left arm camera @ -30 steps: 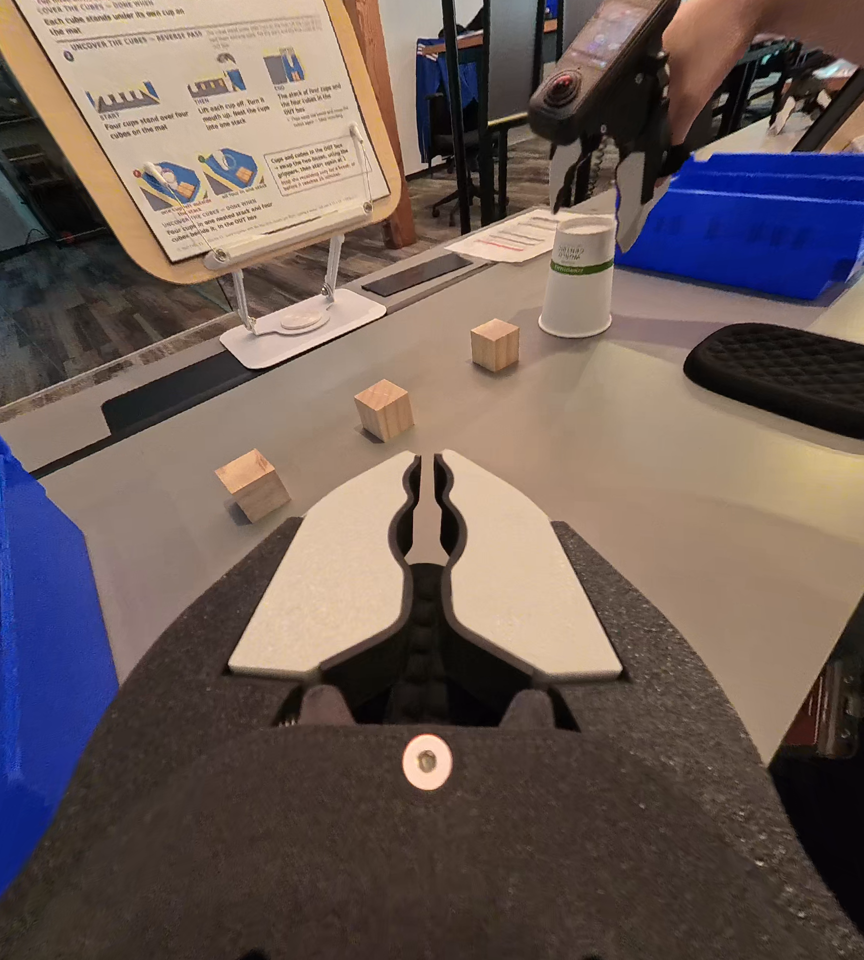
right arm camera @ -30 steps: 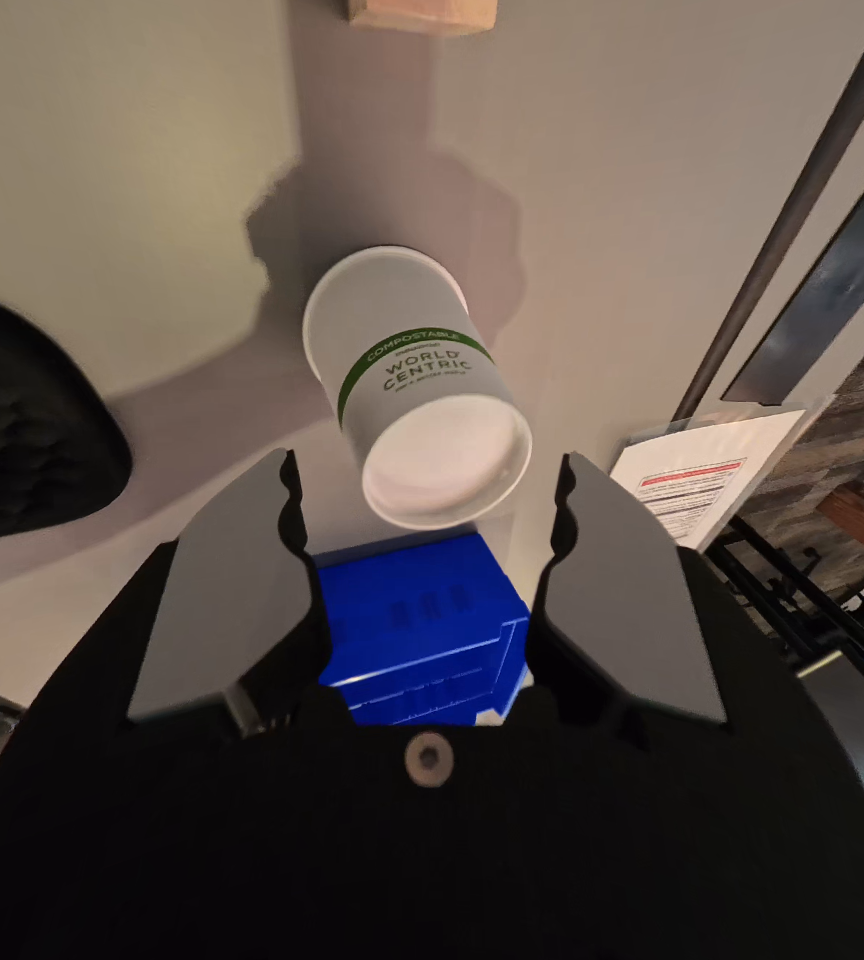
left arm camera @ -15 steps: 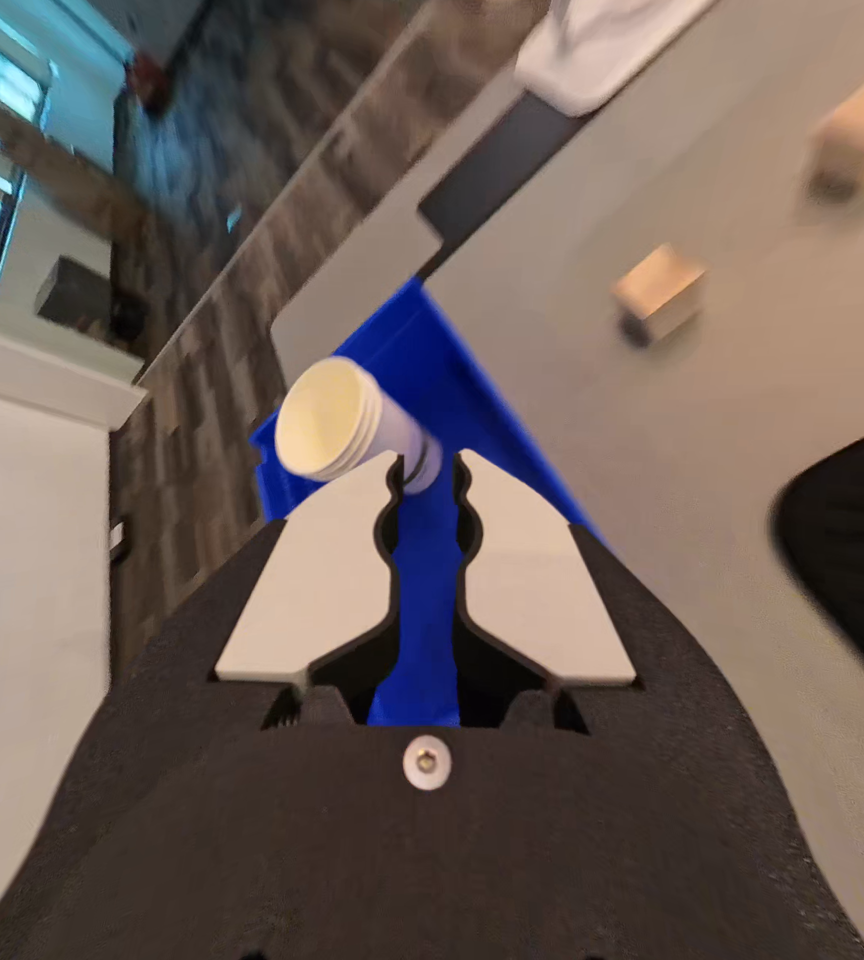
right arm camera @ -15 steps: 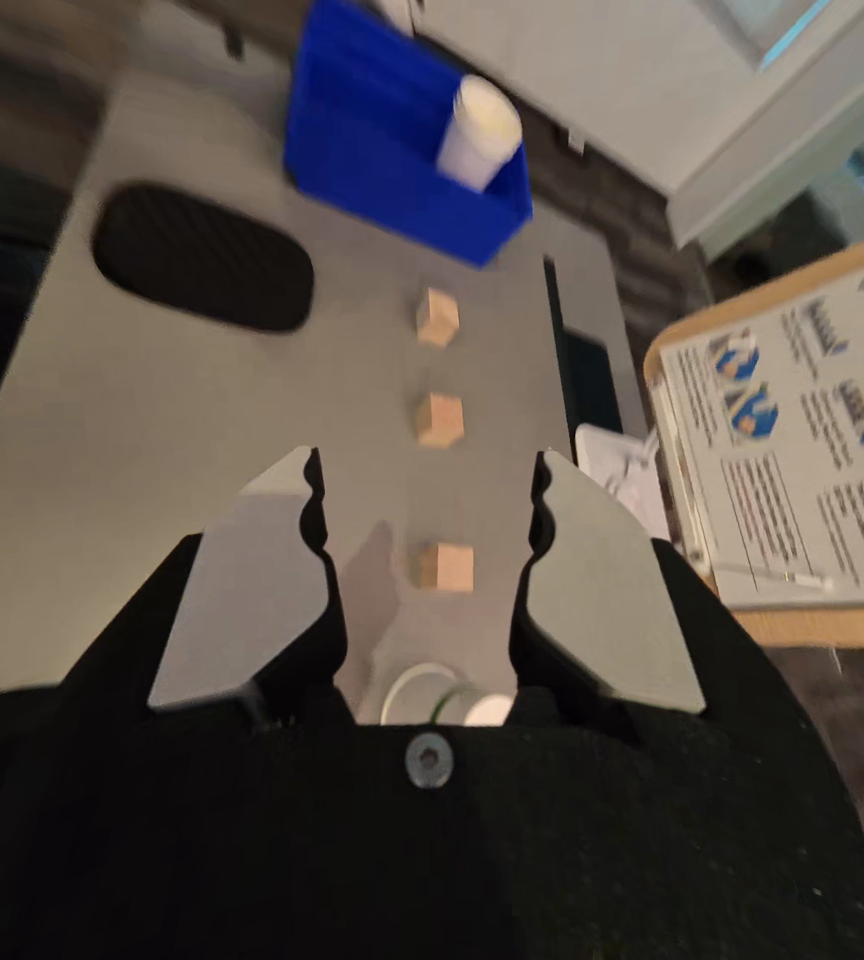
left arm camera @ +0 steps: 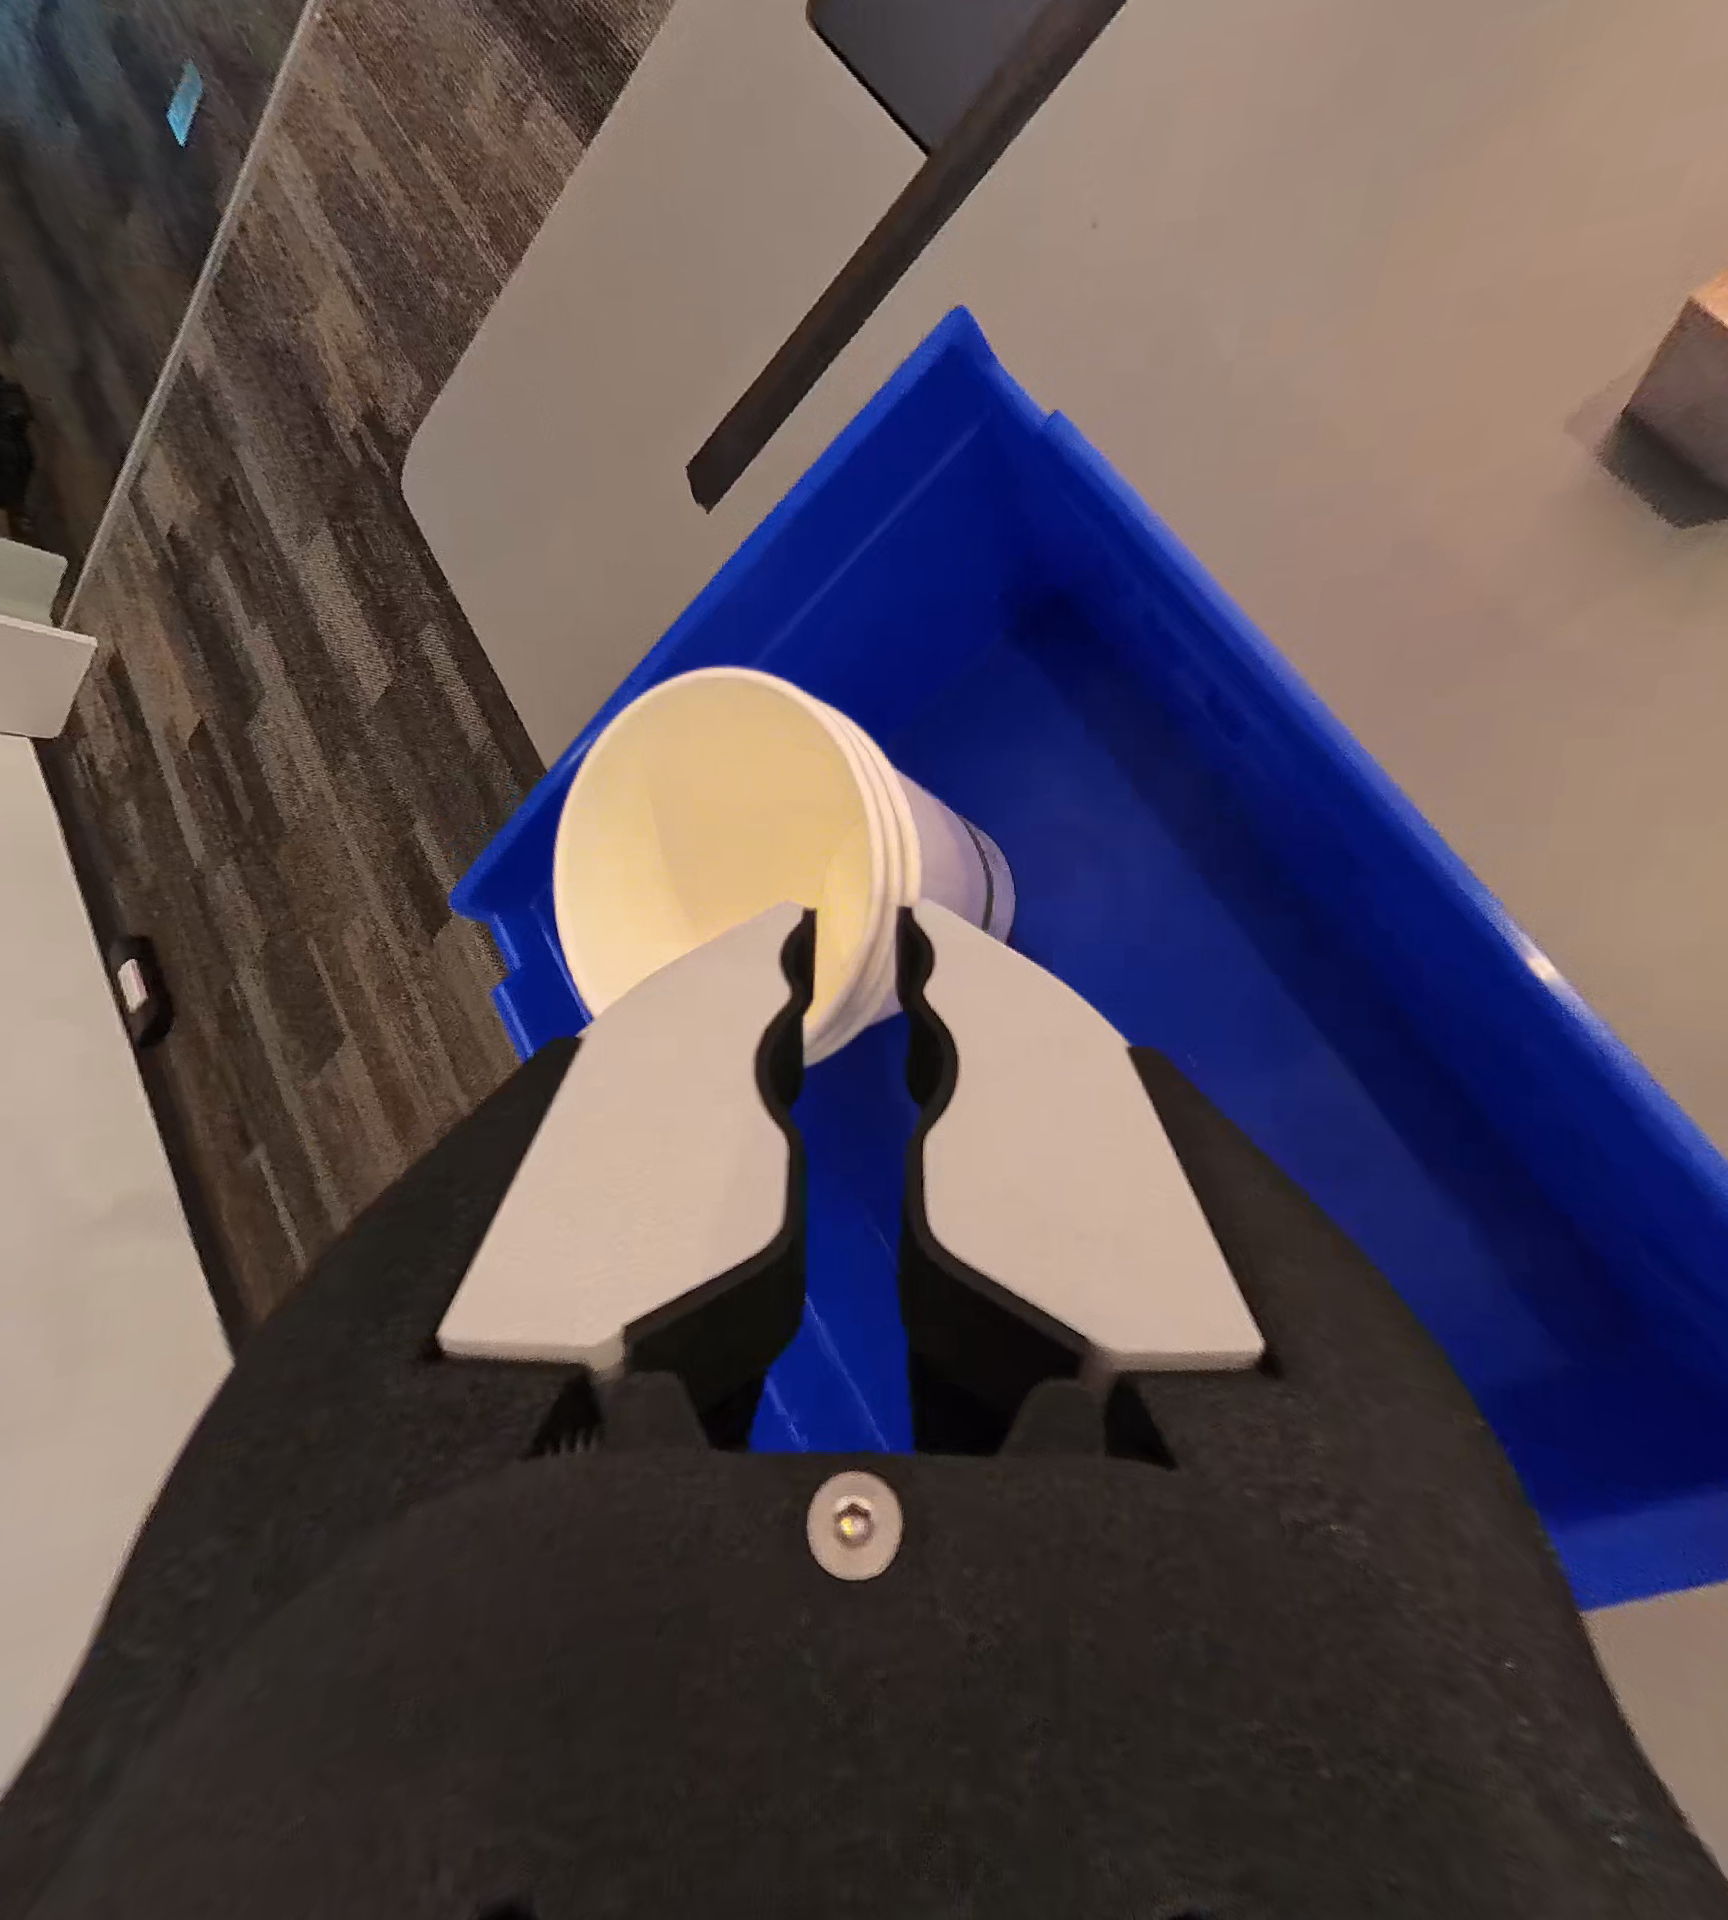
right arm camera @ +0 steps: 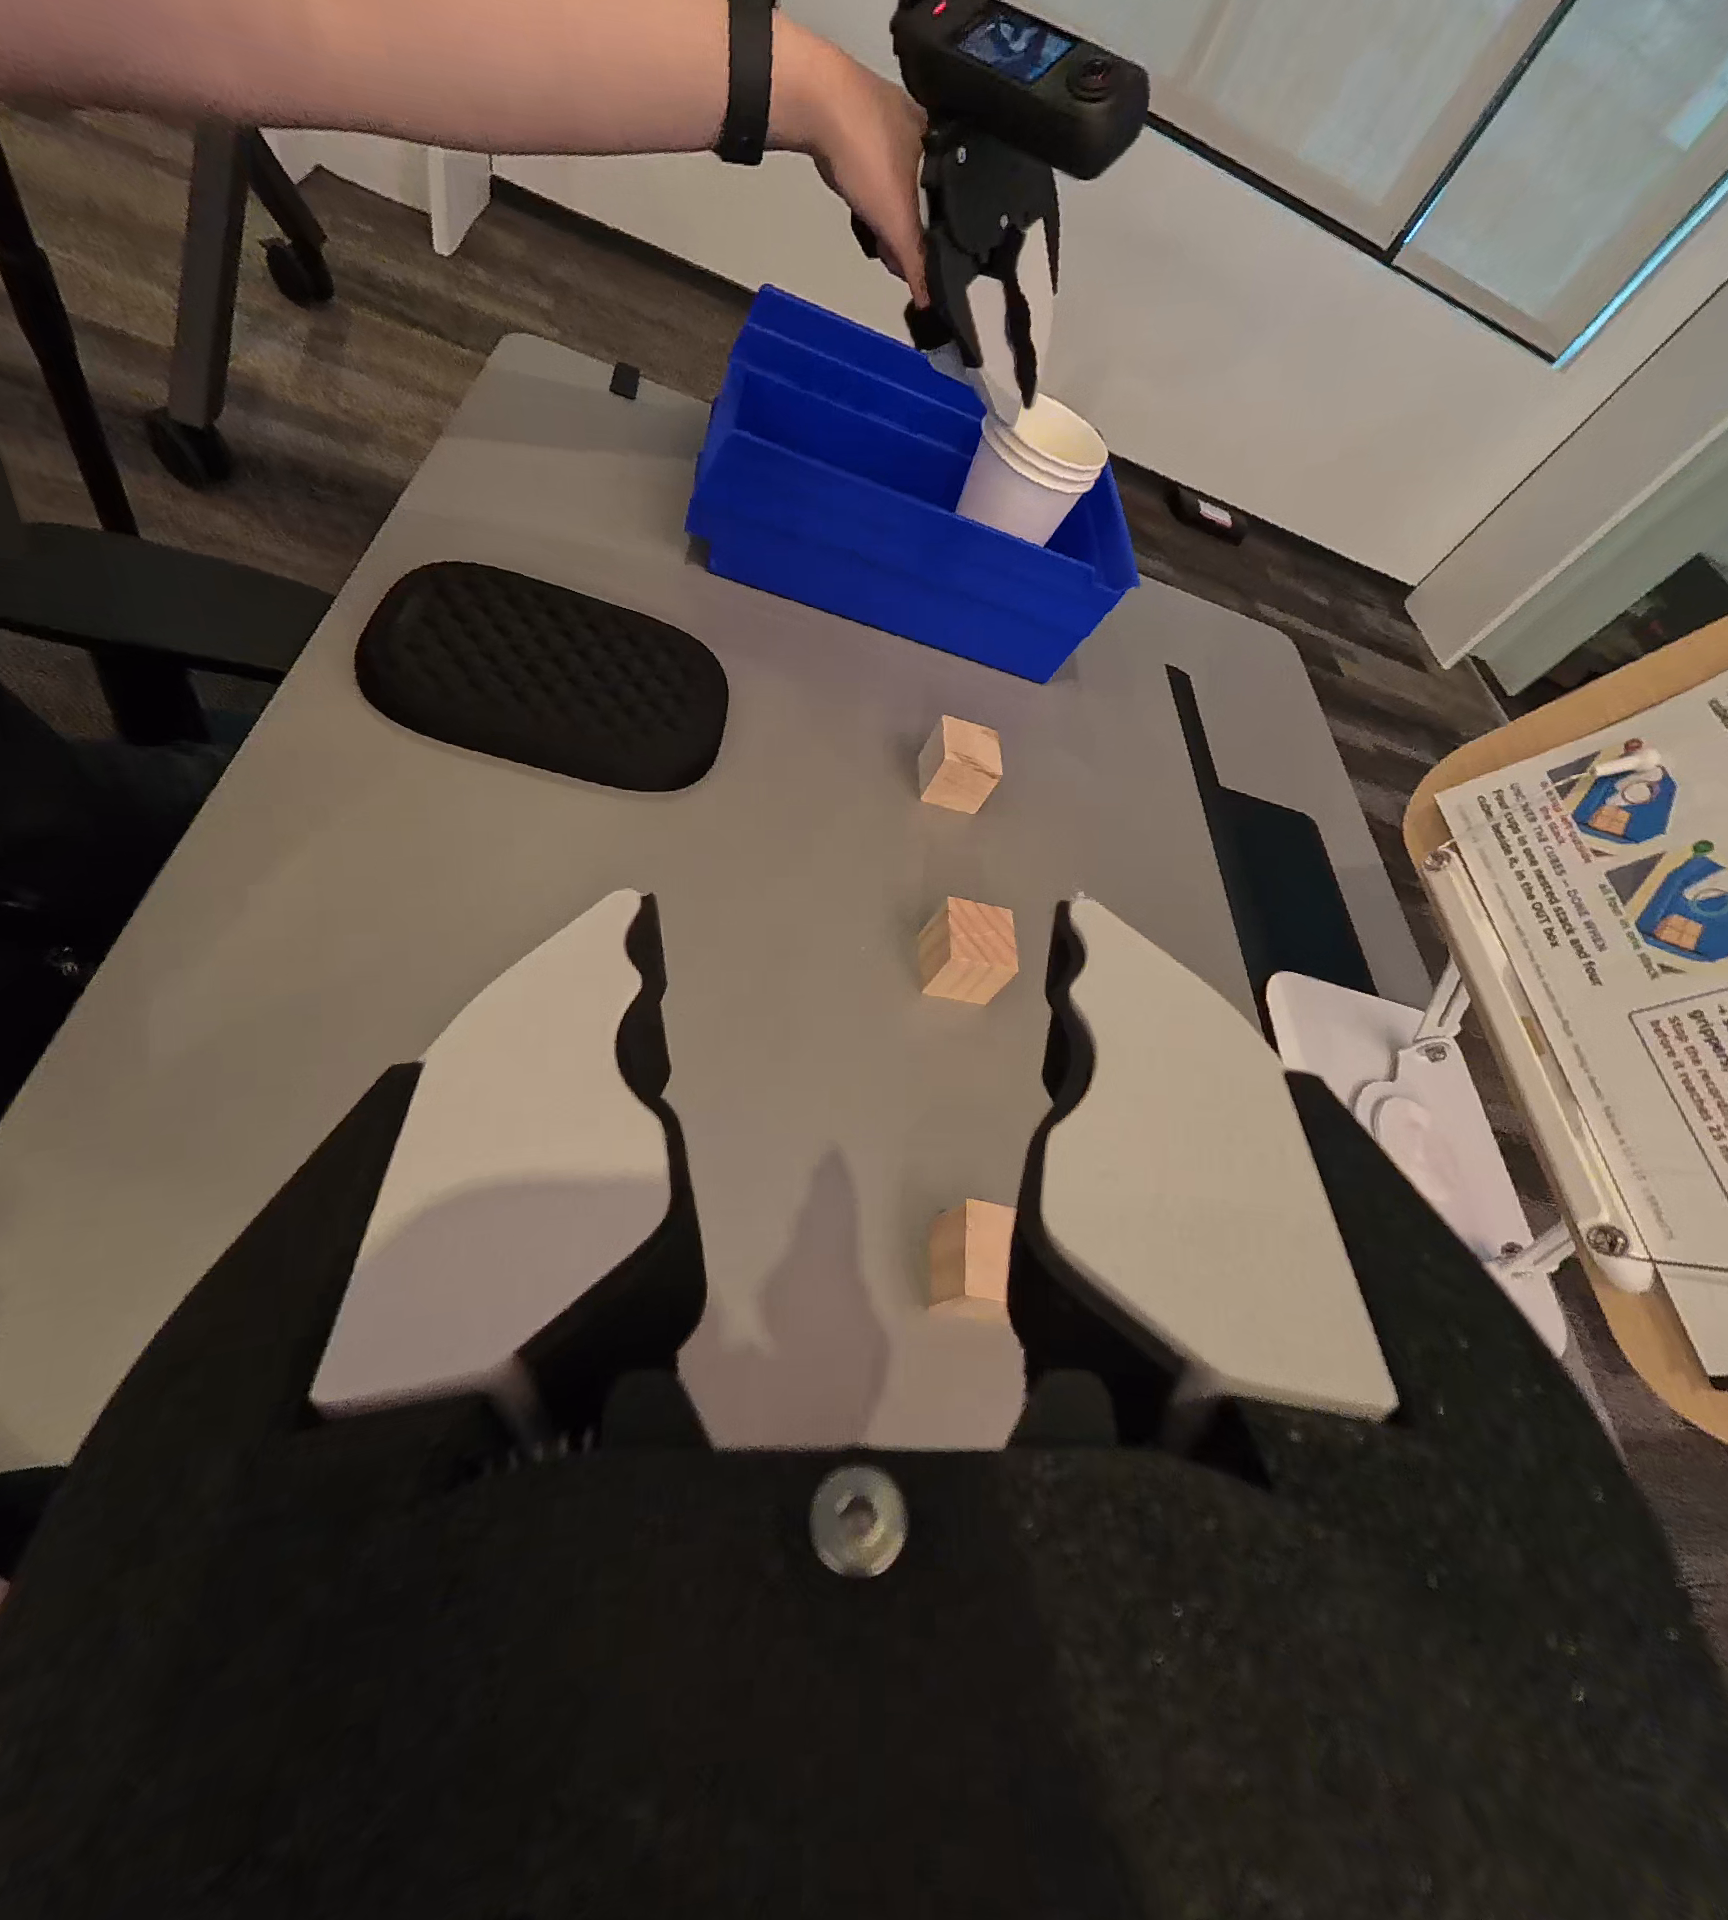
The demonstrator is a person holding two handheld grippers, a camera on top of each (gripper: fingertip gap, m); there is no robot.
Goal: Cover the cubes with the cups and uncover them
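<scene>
Leaning mouth-up in the blue bin [right arm camera: 870,540], cup stack [right arm camera: 1026,483] tilts rightward.

- The left gripper [left arm camera: 855,920], held in a hand [right arm camera: 865,156] with a dark band on its wrist, points steeply down, its jaws nearly together on a cup rim.
- The right gripper [right arm camera: 855,914] hangs spread wide, gripping nothing.

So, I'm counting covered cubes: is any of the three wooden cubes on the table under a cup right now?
No: all three wooden cubes sit bare on the table.
</scene>
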